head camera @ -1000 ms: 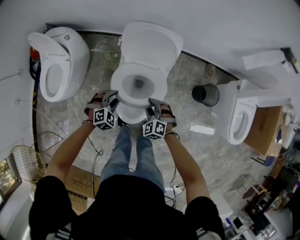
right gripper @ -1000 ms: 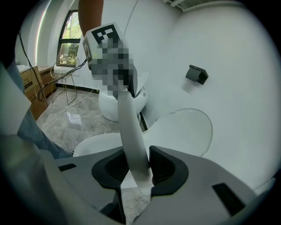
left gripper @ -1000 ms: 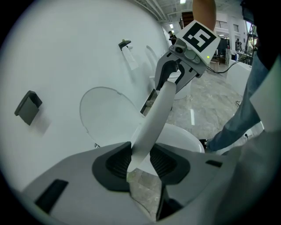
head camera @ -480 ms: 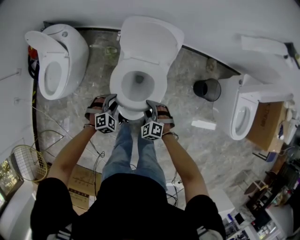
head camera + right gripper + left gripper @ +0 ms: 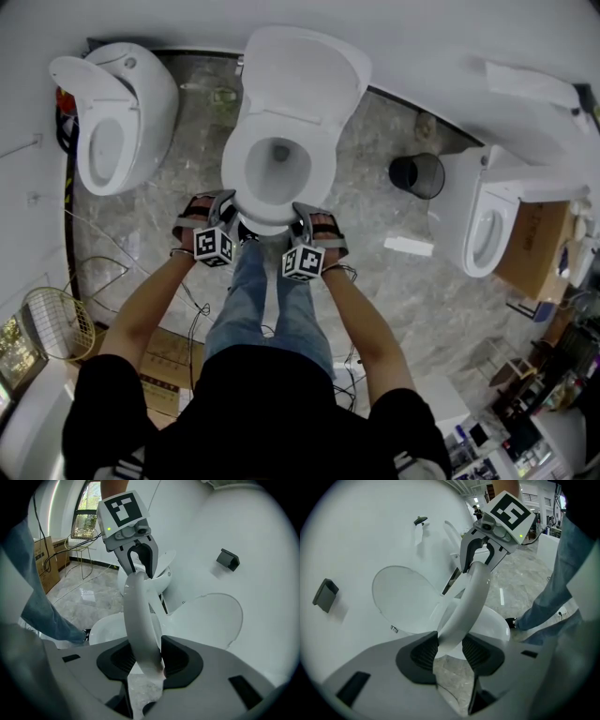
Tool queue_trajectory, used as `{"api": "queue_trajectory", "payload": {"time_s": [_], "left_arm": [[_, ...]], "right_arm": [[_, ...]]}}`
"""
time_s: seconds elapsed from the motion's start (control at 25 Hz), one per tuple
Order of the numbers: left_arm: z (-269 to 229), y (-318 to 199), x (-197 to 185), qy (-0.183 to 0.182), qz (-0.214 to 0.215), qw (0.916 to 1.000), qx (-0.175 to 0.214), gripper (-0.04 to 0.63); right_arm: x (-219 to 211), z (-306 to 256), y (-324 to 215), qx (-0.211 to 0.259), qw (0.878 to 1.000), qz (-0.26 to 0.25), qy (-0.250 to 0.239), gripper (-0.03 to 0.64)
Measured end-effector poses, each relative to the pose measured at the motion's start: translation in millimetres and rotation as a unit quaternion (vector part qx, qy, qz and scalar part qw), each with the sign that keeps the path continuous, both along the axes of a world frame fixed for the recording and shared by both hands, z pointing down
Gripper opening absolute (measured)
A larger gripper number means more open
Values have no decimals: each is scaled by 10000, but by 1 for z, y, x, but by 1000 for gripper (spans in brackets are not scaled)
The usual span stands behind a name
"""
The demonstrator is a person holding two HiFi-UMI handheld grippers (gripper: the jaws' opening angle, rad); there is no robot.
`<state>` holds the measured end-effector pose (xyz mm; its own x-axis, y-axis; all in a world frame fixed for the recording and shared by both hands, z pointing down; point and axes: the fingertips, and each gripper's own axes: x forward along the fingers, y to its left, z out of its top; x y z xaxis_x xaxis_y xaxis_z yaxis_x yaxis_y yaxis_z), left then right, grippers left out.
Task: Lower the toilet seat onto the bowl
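We pinch the toilet seat (image 5: 242, 171) by its front rim, left tongs (image 5: 450, 651) at 7 o'clock and right tongs (image 5: 149, 660) at 5, one per side to keep it level. It hangs tilted above the bowl (image 5: 497, 625), not yet seated.

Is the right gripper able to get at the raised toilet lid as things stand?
Probably not: the right gripper has its jaws closed on the toilet seat, and the lid stands farther back, behind the seat.
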<state>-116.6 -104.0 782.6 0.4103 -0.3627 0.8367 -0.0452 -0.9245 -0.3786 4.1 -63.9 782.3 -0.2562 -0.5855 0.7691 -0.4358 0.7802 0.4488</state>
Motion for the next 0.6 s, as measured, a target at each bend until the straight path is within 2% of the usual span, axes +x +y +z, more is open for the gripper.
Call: {"api": "queue_trajectory", "payload": {"time_s": [0.6], "left_arm": [[31,24,-9,-365,190,9992,-15,177]], "right_arm": [[-7,36,28,-124,9988,-222,410,178]]}}
